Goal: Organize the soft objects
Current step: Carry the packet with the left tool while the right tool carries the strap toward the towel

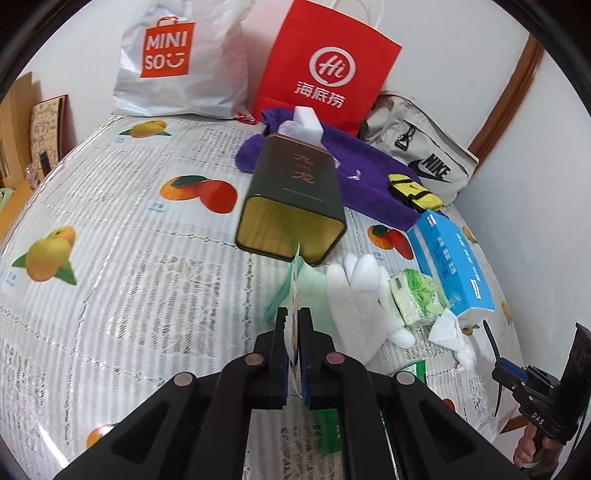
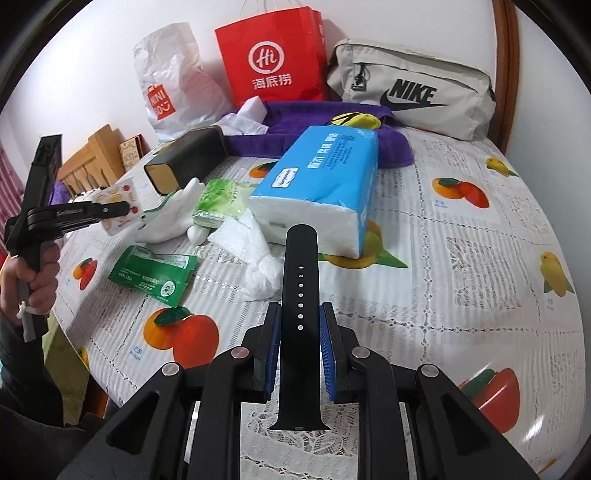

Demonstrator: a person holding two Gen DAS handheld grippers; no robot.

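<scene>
Between right tongs [image 2: 301, 325]: black strap [image 2: 300, 295], edge-on in left view [image 1: 495, 354].

A plain white wall [image 2: 424, 22] backs the desk [image 2: 461, 258]. Dark wooden trim [image 2: 508, 74] runs up the right side. A light wooden rack [image 2: 92, 155] stands left.

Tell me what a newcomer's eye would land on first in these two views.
The red paper bag standing against the back wall jumps out first, between a white Miniso bag and a beige Nike pouch. Next comes the blue tissue pack lying mid-table on the fruit-print cloth. Up close, the right gripper clamps a black watch strap, and the left gripper pinches a small fruit-print packet.
</scene>
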